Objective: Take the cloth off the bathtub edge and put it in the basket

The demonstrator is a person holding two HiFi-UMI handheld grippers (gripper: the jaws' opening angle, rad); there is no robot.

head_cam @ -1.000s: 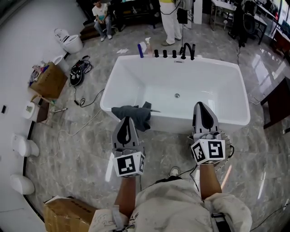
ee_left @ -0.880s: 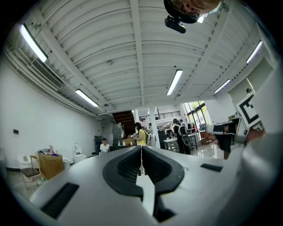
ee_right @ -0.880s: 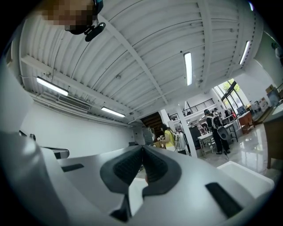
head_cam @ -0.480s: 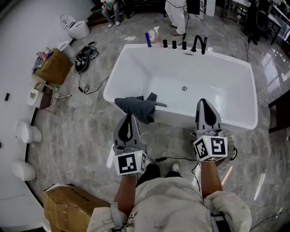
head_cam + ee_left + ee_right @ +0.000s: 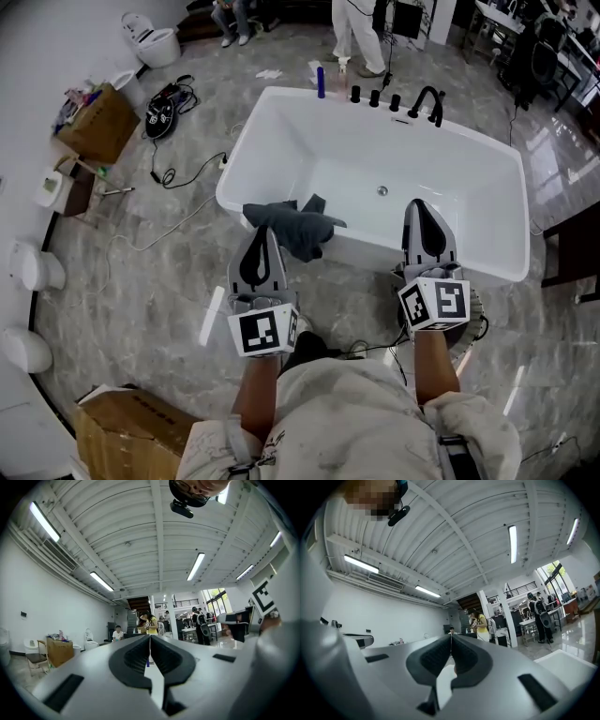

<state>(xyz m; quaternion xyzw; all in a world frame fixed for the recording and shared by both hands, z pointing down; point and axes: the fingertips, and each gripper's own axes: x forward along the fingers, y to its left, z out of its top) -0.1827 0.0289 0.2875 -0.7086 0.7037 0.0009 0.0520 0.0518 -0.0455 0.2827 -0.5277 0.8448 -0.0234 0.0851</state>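
A dark grey cloth (image 5: 292, 227) hangs over the near edge of the white bathtub (image 5: 469, 150), at its left end. My left gripper (image 5: 260, 234) is shut and empty, its tip just left of the cloth and over the tub's edge. Further right, my right gripper (image 5: 424, 208) is also shut and empty, its tip reaching over the same edge. A round wire basket (image 5: 474, 317) shows on the floor, mostly hidden under the right gripper. The left gripper (image 5: 150, 637) and right gripper (image 5: 451, 637) views look level across the room, with their jaws closed tip to tip.
A black faucet (image 5: 427, 98) and bottles (image 5: 321, 82) stand on the tub's far rim. On the left are cardboard boxes (image 5: 94, 122), toilets (image 5: 155, 42) and floor cables (image 5: 178, 169). People (image 5: 356, 33) stand beyond the tub. A dark table (image 5: 577, 248) is at the right.
The person has stepped up to the tub and both grippers have gone forward with them. The tub and cloth sit slightly higher in view. Both jaws stay shut.
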